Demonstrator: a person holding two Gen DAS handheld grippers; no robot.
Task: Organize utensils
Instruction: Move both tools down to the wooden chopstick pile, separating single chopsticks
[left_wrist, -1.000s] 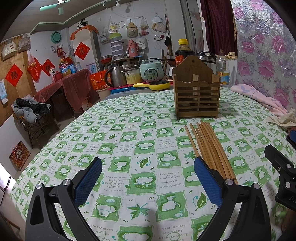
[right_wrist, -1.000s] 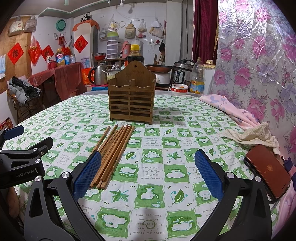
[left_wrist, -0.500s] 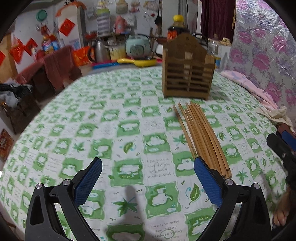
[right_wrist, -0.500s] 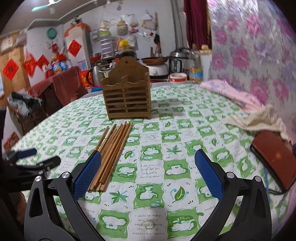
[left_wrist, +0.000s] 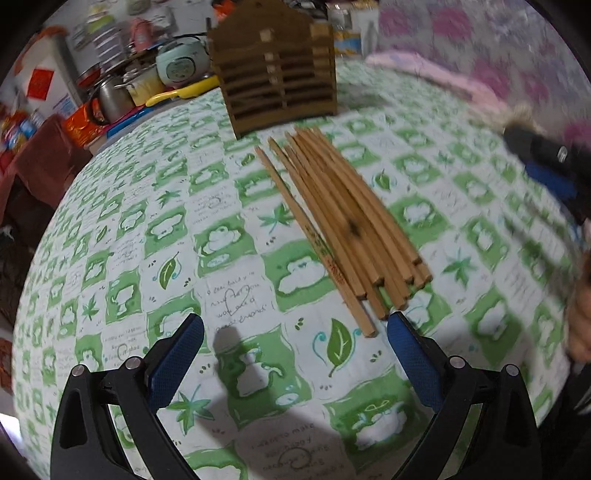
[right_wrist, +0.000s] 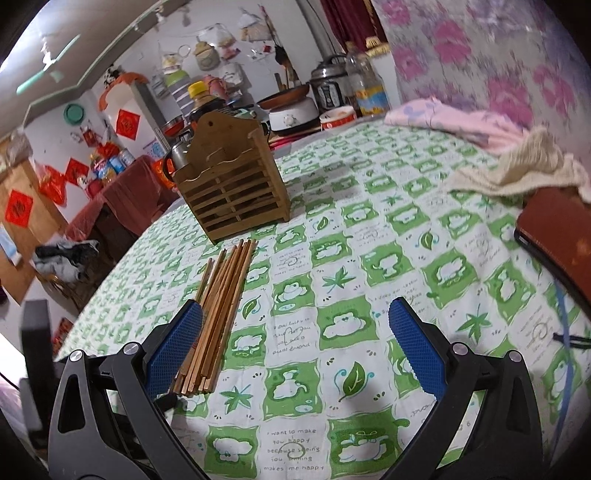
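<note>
A bundle of several wooden chopsticks (left_wrist: 343, 225) lies flat on the green and white tablecloth (left_wrist: 221, 236), pointing toward a slatted wooden utensil holder (left_wrist: 275, 66) that stands upright behind them. My left gripper (left_wrist: 295, 354) is open and empty, low over the cloth, its right pad (left_wrist: 413, 362) just short of the chopsticks' near ends. My right gripper (right_wrist: 295, 343) is open and empty; the chopsticks (right_wrist: 218, 306) run beside its left pad (right_wrist: 173, 347), and the holder (right_wrist: 232, 188) stands beyond. The right gripper also shows blurred at the left wrist view's right edge (left_wrist: 554, 173).
A brown phone or wallet (right_wrist: 561, 236) and a cream cloth (right_wrist: 524, 166) lie at the table's right edge, with a pink cloth (right_wrist: 454, 118) further back. Pots, cookers and bottles (right_wrist: 325, 96) crowd the counter behind the table.
My left gripper has dropped and moved forward to the right, so the chopsticks' near ends now lie just ahead of its right pad. My right gripper has tilted and shifted left toward the chopsticks.
</note>
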